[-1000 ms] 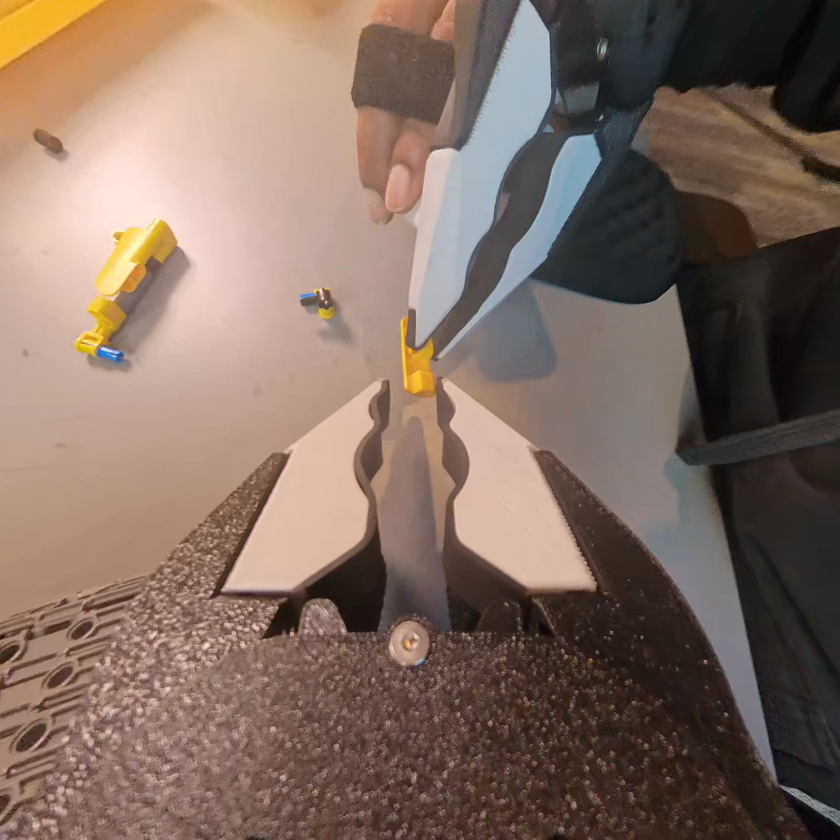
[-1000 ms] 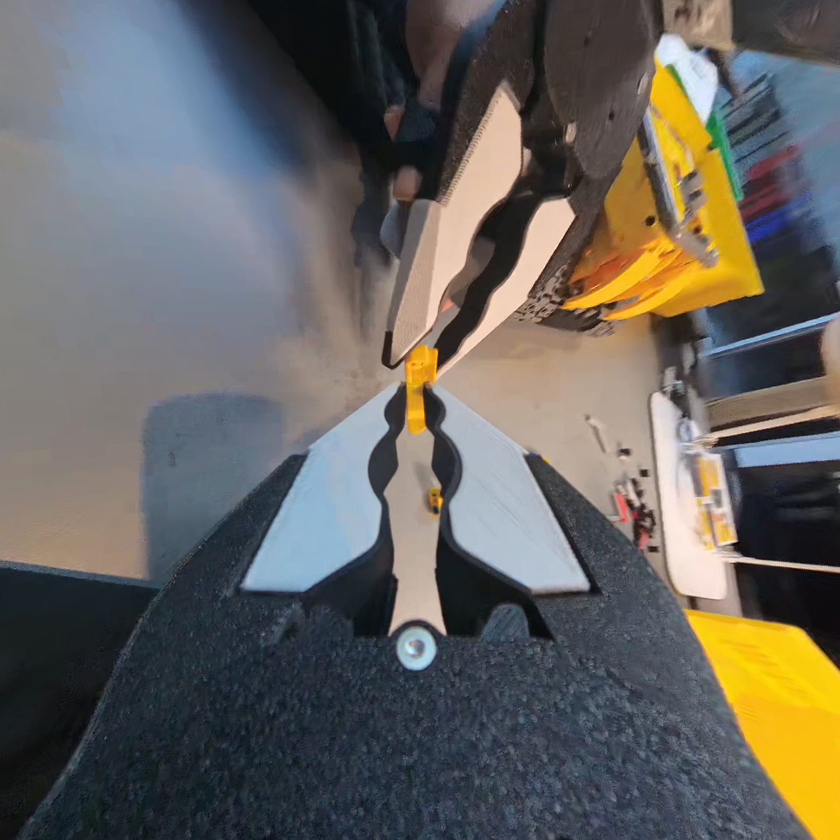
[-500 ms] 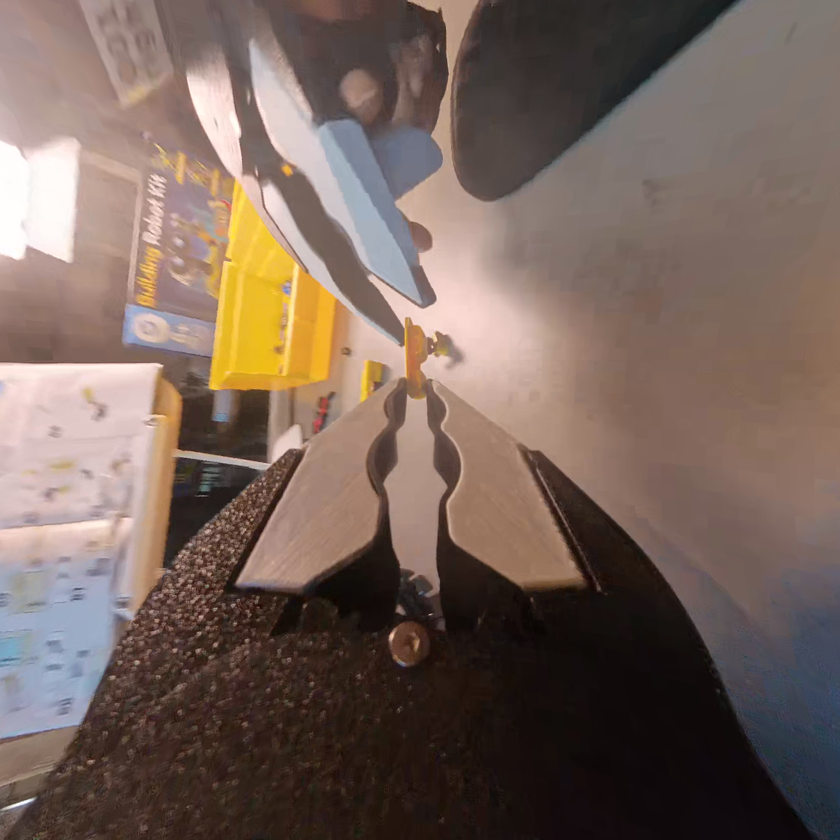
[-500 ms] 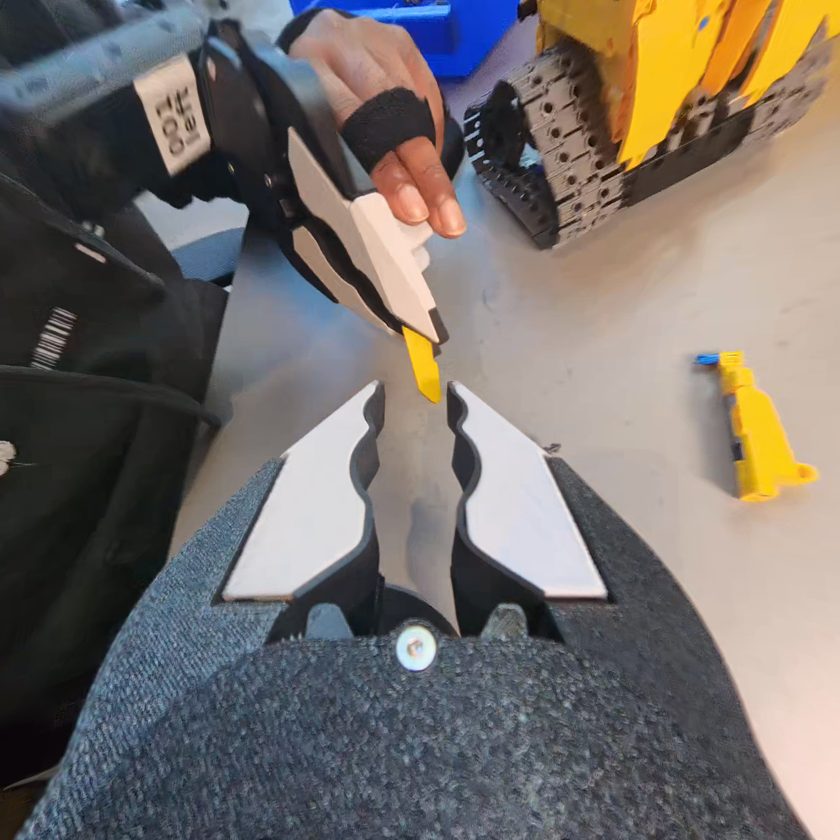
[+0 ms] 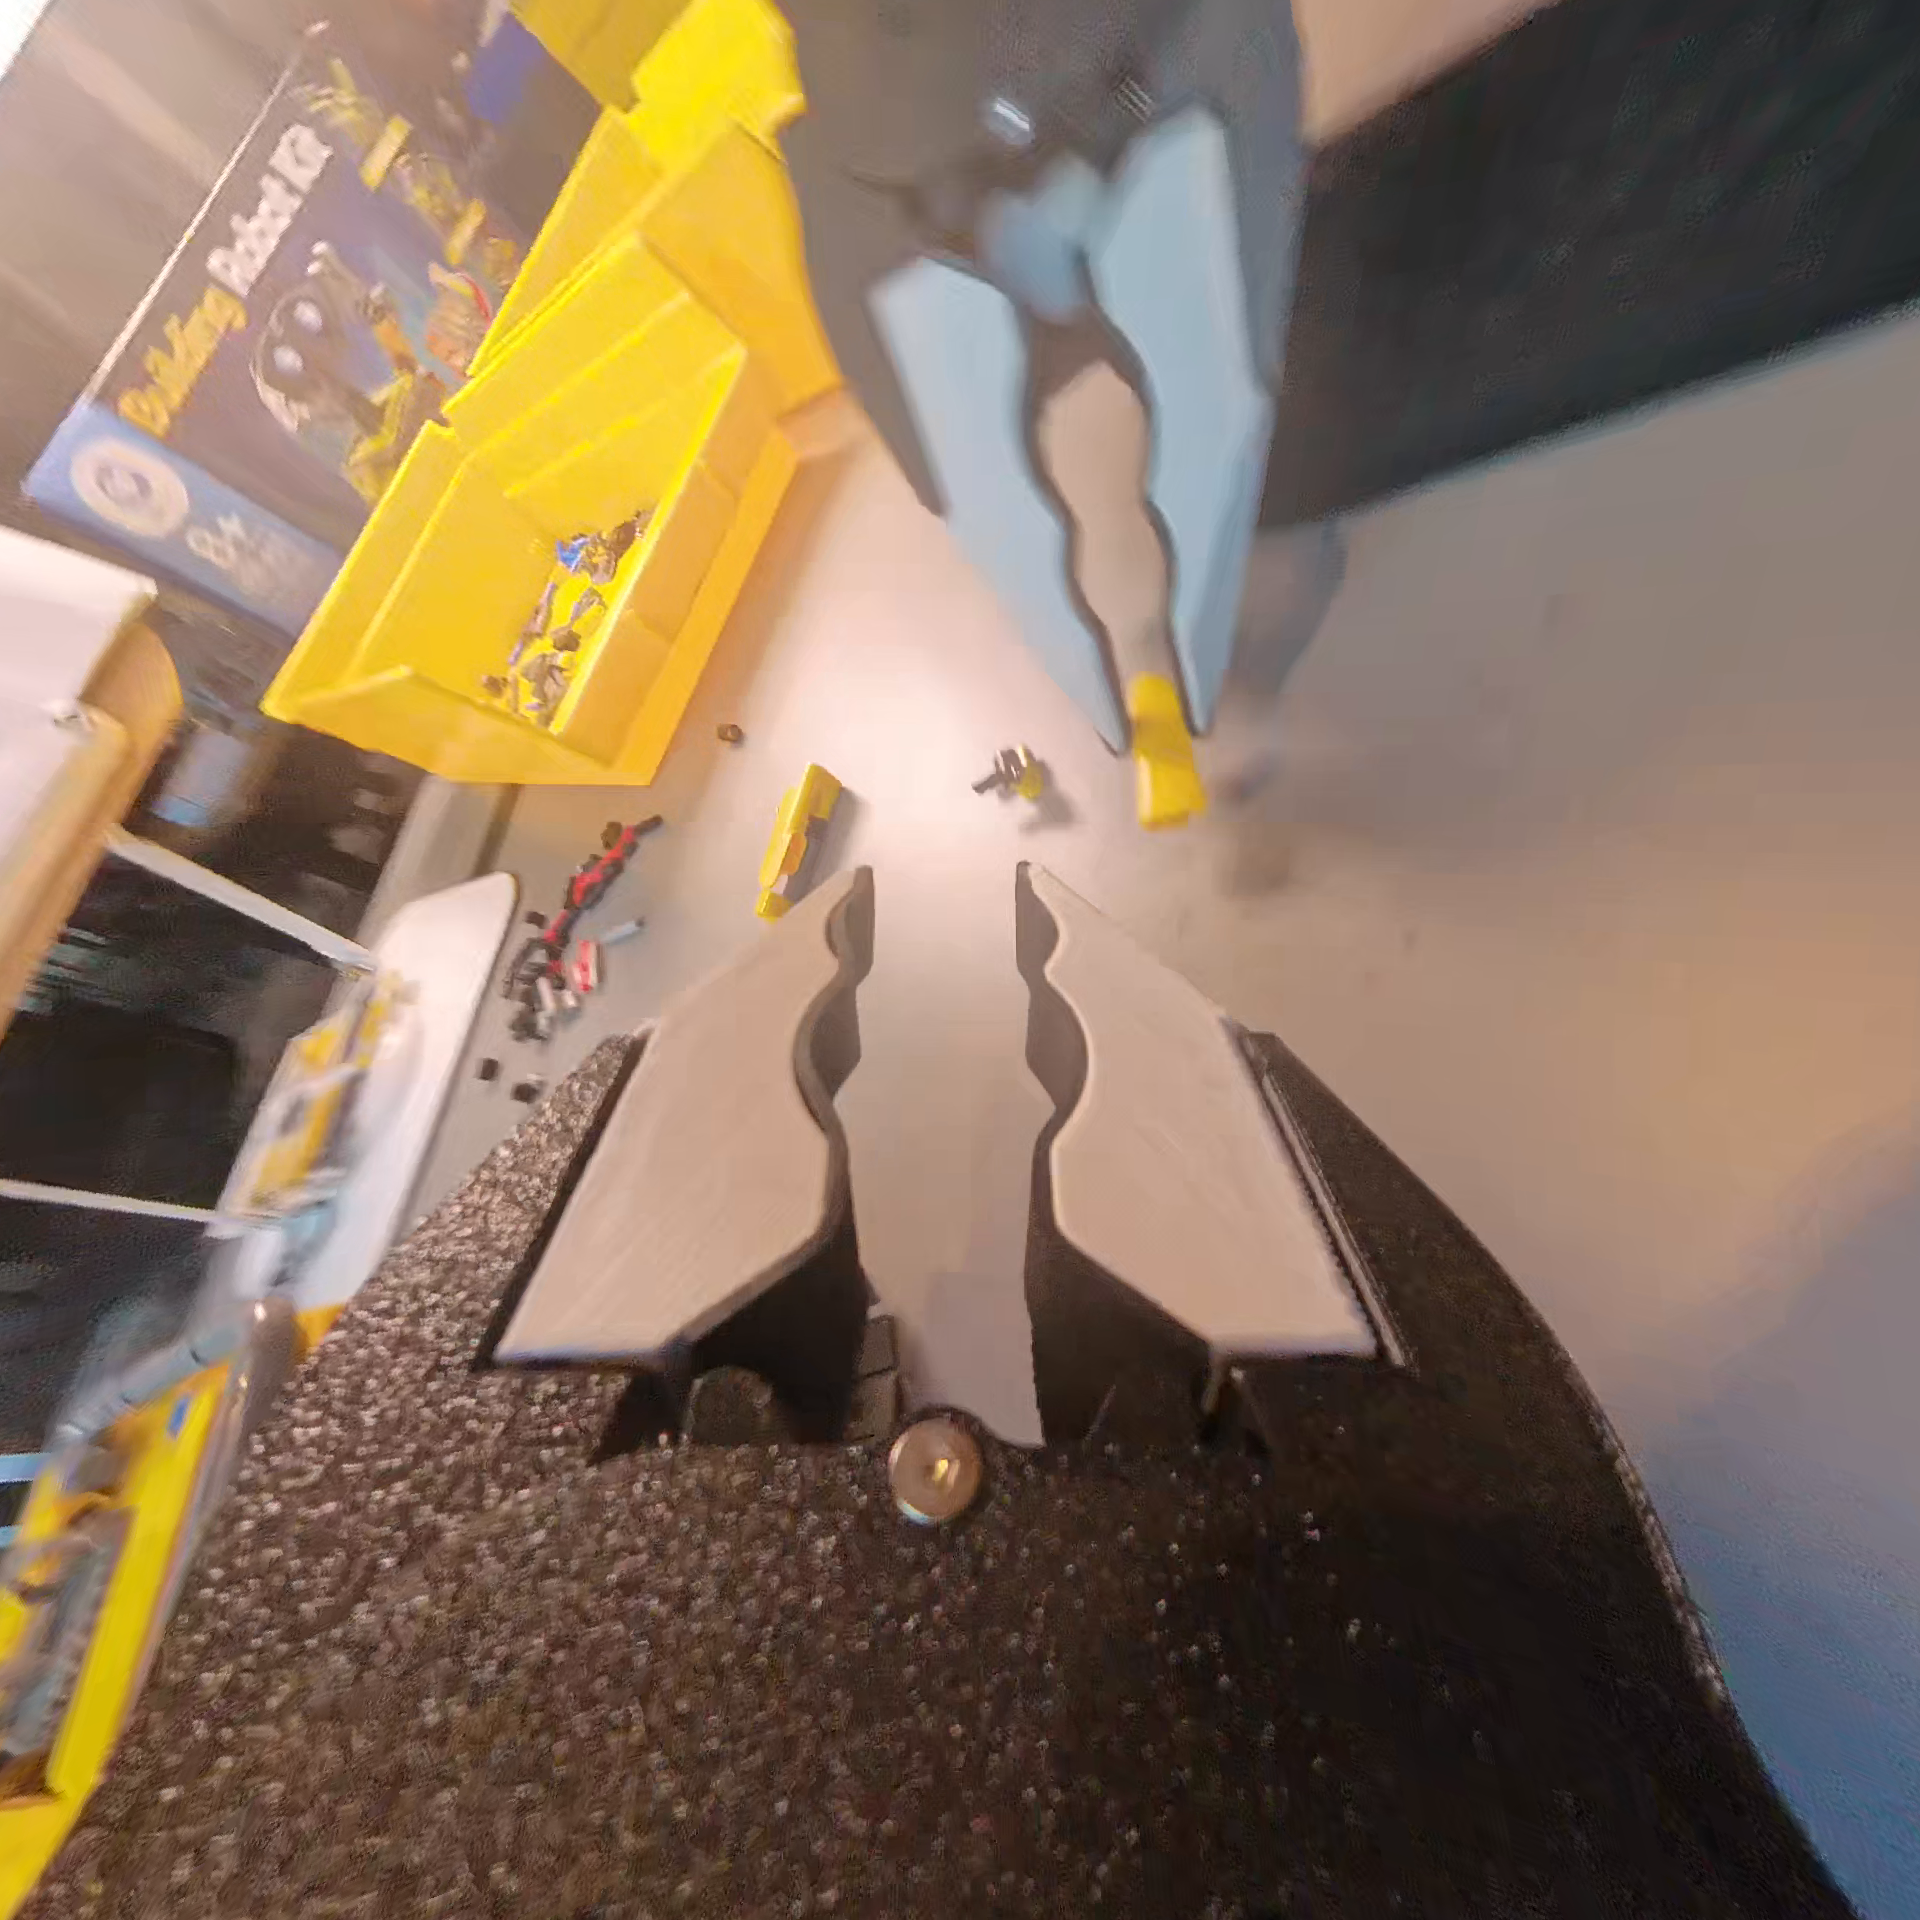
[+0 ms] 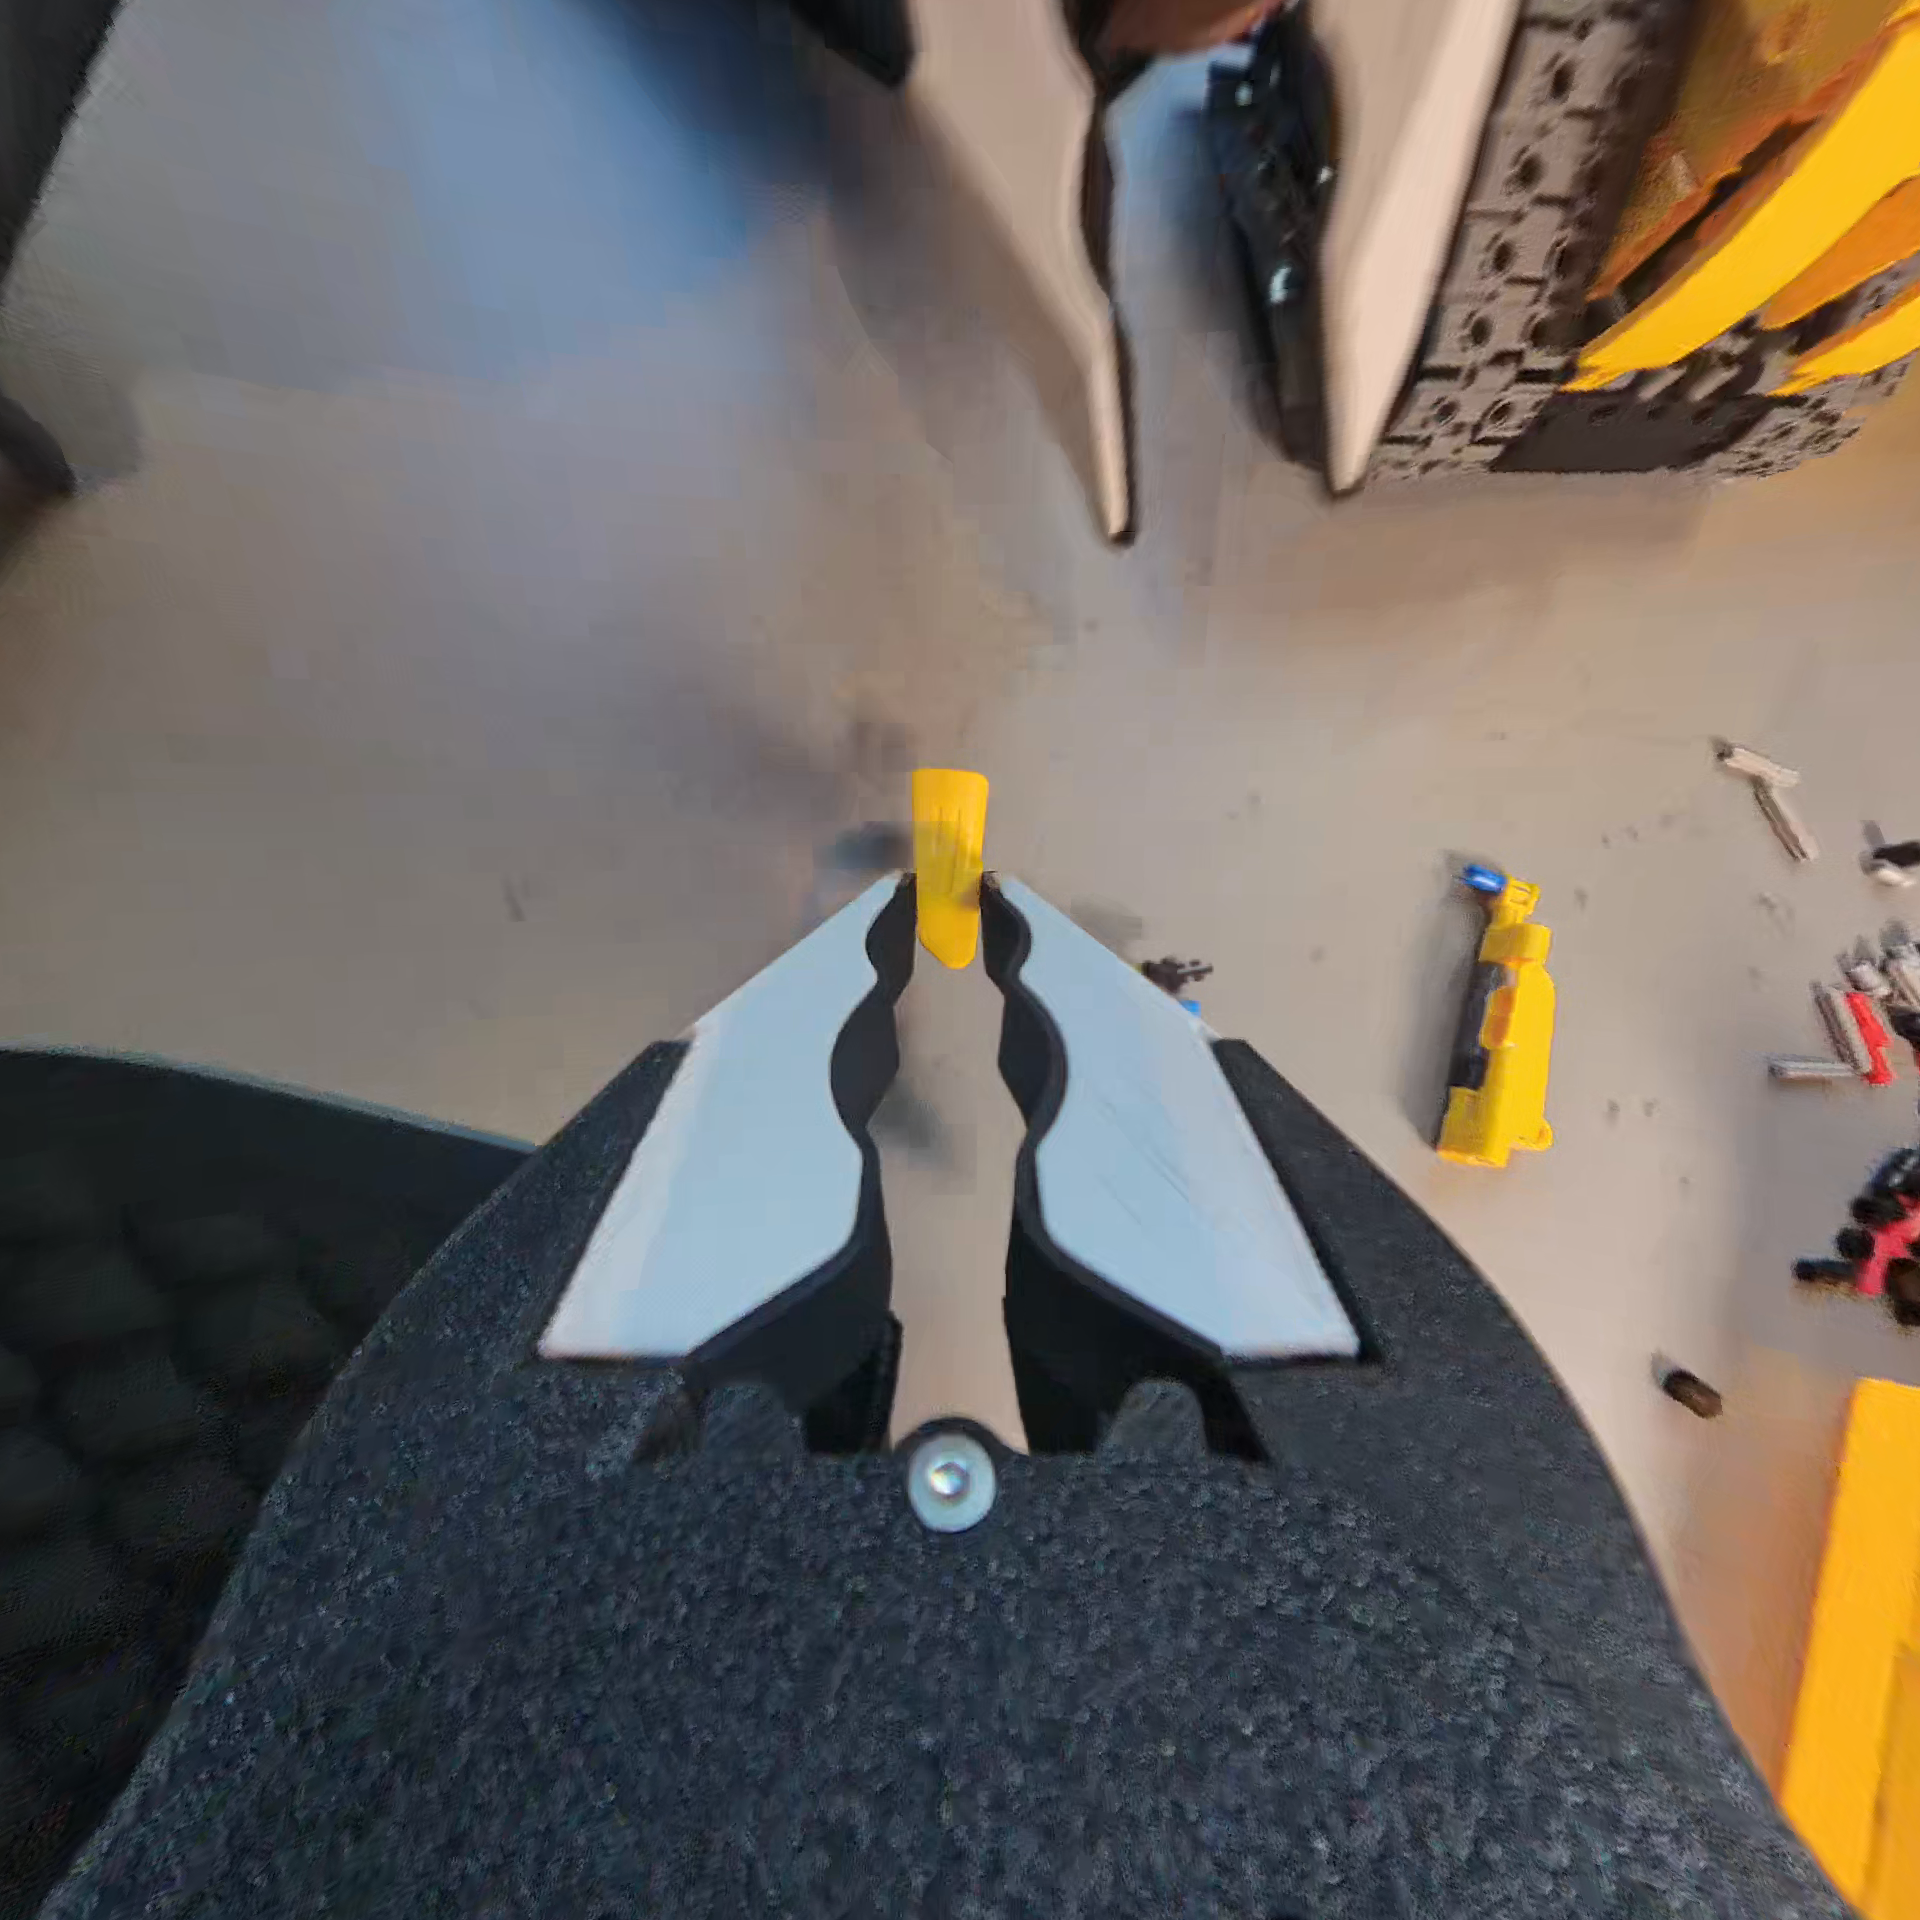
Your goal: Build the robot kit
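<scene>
Two grippers face each other over a grey table (image 6: 520, 644), and only one carries anything. Largest in sight is the yellow-and-black tracked toy vehicle (image 6: 1683, 312) at the upper right of the right wrist view; in the left wrist view a yellow parts bin (image 5: 582, 540) with small pieces inside sits at the upper left, with a blue kit box (image 5: 239, 343) leaning behind it.

Next in size, the left gripper (image 5: 943, 883) fills the lower frame of its own view with its jaws spread apart and nothing between them — bare table shows through the gap. The right gripper (image 6: 948, 883) has its jaws pinched on a small yellow plastic piece (image 6: 948, 873), held at the very tips. Its long axis runs in line with the jaws, one rounded end poking past the tips and the other tucked back between them.

From the left wrist view that piece (image 5: 1164, 758) hangs above centre and a little right, nearly straight ahead of the empty jaws but well apart from them.

Smaller still: a yellow subassembly (image 6: 1496, 1029) with a blue pin lies at right, and loose red and black pins (image 6: 1870, 1039) scatter along the right edge.
</scene>
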`<act>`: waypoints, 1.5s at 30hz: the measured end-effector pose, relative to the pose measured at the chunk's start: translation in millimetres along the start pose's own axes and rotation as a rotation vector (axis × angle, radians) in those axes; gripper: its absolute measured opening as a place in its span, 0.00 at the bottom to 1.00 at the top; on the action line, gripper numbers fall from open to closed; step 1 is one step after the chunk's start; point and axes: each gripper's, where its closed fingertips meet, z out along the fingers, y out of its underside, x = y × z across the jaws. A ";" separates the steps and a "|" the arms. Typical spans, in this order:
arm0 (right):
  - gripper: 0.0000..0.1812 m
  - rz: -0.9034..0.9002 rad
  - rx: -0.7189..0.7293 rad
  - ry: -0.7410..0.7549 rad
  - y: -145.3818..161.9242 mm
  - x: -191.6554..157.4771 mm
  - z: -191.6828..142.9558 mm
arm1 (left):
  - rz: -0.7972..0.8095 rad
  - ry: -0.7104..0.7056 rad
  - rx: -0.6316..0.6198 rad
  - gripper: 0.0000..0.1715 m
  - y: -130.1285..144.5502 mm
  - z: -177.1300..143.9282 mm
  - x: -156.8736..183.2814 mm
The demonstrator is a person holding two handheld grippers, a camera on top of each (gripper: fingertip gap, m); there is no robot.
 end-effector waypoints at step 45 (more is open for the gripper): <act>0.04 -0.440 0.413 0.713 -121.7 49.5 -47.3 | -0.921 0.387 0.513 0.07 -55.9 -50.1 -34.5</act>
